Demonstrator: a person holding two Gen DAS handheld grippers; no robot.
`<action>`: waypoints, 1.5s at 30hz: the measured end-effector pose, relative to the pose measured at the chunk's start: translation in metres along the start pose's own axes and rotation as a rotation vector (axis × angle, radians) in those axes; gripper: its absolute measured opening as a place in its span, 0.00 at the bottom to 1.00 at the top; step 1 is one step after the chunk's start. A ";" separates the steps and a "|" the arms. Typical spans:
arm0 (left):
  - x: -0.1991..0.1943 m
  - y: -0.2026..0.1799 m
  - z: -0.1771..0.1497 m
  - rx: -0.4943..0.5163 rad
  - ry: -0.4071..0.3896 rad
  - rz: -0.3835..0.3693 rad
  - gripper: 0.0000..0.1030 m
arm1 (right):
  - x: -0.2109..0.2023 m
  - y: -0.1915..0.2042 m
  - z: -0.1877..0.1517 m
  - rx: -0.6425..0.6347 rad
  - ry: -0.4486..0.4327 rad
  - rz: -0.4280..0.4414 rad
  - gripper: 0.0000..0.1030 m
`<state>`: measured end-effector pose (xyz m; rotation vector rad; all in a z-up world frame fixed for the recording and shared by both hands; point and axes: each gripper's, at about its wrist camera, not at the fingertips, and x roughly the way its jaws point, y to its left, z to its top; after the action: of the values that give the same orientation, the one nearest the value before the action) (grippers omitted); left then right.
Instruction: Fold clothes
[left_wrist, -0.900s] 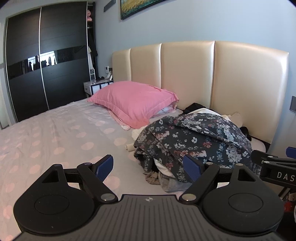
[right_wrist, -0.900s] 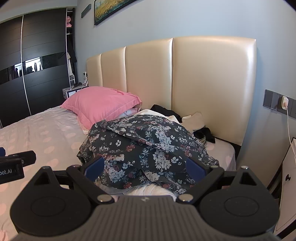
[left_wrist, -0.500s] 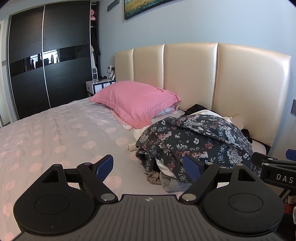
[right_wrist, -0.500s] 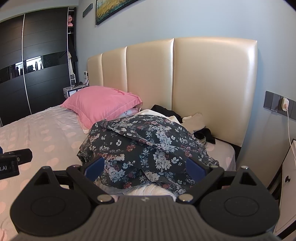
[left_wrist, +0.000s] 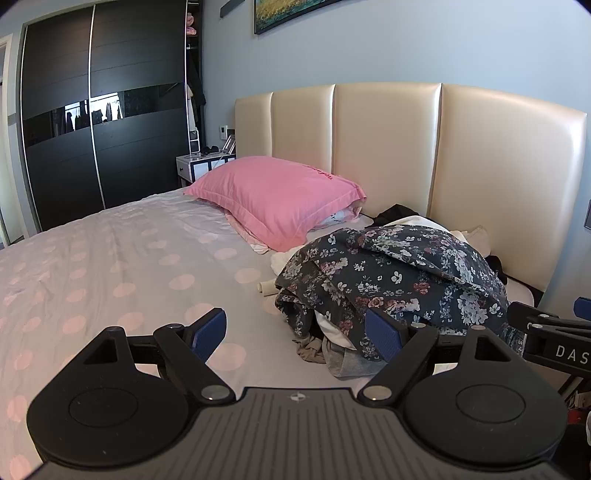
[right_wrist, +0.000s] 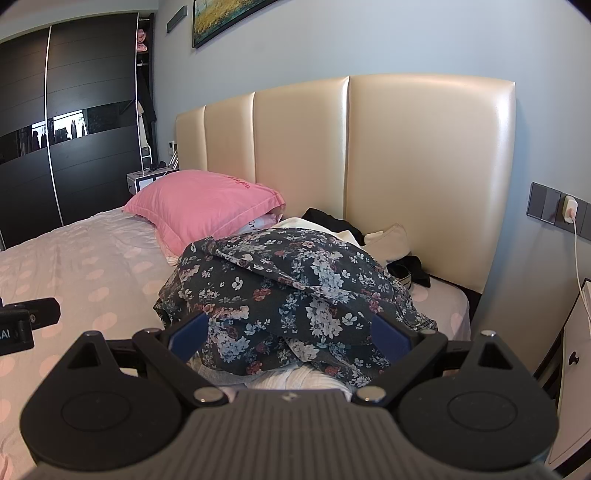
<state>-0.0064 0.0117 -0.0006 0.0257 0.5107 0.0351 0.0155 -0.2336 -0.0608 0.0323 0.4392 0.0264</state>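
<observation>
Left claw (left_wrist: 295, 332) agape, crumpled floral garment (left_wrist: 391, 280), dotted sheet (left_wrist: 129, 266)

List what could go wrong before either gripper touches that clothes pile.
1. The dark floral garment drapes over other clothes, so a deep pinch by the open right hand-held gripper may lift several layers.
2. The heap sits near the mattress edge; pulling might drag pieces off.
3. The open left hand-held gripper faces mostly bare dotted sheet, off the pile.

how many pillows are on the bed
1 plainly: the pink pillow lies by the headboard, left of the floral garment topping the clothes pile. A patterned edge beneath it may be another.
</observation>
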 end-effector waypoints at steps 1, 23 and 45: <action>0.000 0.000 0.000 0.001 0.001 0.001 0.80 | 0.000 0.000 0.000 -0.001 0.000 0.000 0.93; 0.004 0.000 0.002 0.001 0.026 0.013 0.80 | -0.001 0.001 -0.001 -0.002 -0.001 -0.001 0.93; 0.009 0.004 -0.003 -0.005 0.062 0.015 0.80 | 0.002 0.000 0.001 -0.008 0.018 0.015 0.93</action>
<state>-0.0003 0.0159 -0.0071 0.0230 0.5728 0.0517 0.0178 -0.2338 -0.0607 0.0279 0.4564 0.0430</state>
